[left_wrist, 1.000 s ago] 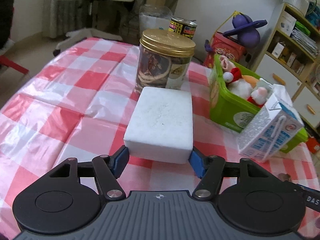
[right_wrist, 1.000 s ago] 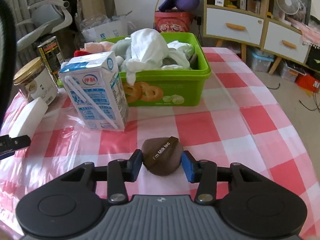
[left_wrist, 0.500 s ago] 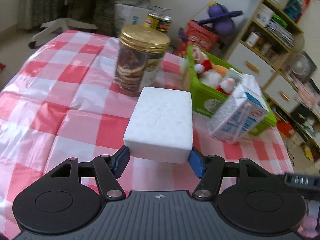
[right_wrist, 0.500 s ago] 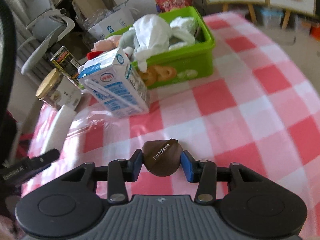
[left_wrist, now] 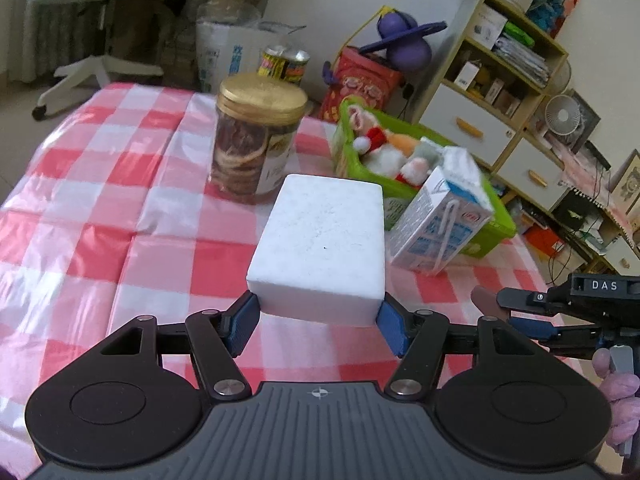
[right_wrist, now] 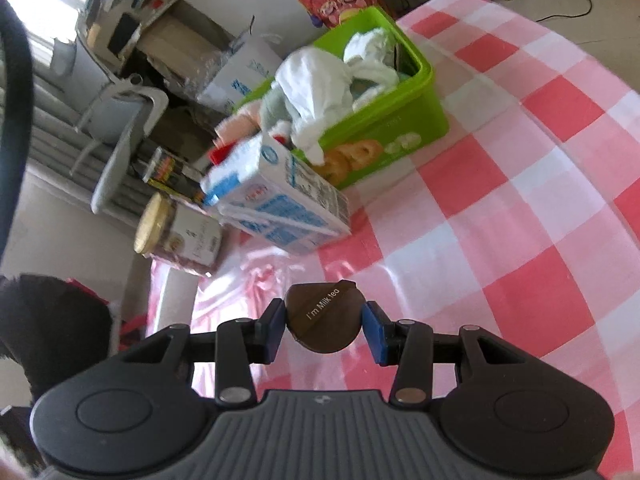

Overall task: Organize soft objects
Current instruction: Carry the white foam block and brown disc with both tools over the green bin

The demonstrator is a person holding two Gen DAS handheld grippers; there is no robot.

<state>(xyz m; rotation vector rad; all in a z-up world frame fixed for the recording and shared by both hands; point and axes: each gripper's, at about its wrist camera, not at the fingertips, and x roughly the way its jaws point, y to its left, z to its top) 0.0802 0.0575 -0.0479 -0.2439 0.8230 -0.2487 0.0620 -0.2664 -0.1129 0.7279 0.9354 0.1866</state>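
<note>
My left gripper (left_wrist: 318, 326) is shut on a white foam block (left_wrist: 320, 248), held above the checked tablecloth. Beyond it stands the green bin (left_wrist: 486, 232) holding plush toys (left_wrist: 384, 152). My right gripper (right_wrist: 324, 328) is shut on a brown round squishy object (right_wrist: 322, 316) printed "I'm Milk tea", lifted over the cloth. In the right wrist view the green bin (right_wrist: 400, 132) sits further back, stuffed with white cloth and soft toys. The right gripper (left_wrist: 532, 316) also shows at the right edge of the left wrist view, a gloved hand behind it.
A milk carton (left_wrist: 444, 216) leans against the bin's near side, also seen as the milk carton (right_wrist: 280, 200). A gold-lidded jar (left_wrist: 256, 140) and a tin can (left_wrist: 284, 64) stand at the table's far side. Shelves, a chair and boxes surround the table.
Both grippers have risen with their objects held. The left view swung so the bin and carton sit closer to centre. The right view rolled, tilting the bin and carton leftward.
</note>
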